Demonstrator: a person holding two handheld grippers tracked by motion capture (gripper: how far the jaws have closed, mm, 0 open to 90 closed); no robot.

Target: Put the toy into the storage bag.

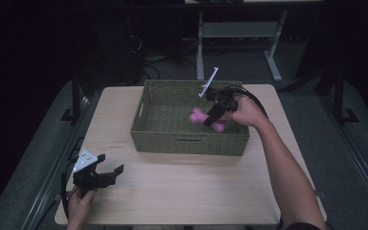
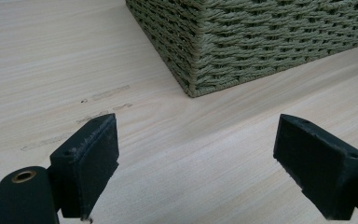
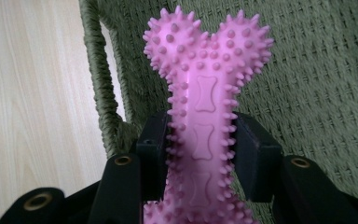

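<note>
**Pink bone toy held inside the basket**

Clearly the right gripper (image 1: 216, 114) is clamped on the shaft of a pink spiked bone-shaped chew toy (image 1: 206, 120), holding it inside the green woven basket (image 1: 148, 132), toward the basket's right side. Whether the toy touches the basket floor or hangs just above it cannot be told. Judging from the grip and the reach over the rim, the step in hand is either setting the toy down in the basket or lifting it out; the pictures do not settle which. If it is going in, the next move calls for lowering it to the basket floor and then parting the jaws; if coming out, a lift high enough to clear the rim.

The left gripper (image 1: 106, 176) rests on the wooden table (image 1: 182, 191) in front of the basket's left corner, its jaws wide apart and holding nothing.

The right gripper view shows the raised bone shapes along the toy's shaft and the basket's handle slot (image 3: 114, 88), with both pads (image 3: 256, 156) pressed to the shaft. The left gripper view shows faint scuff marks (image 2: 105, 93) on the table near the basket's corner.
</note>
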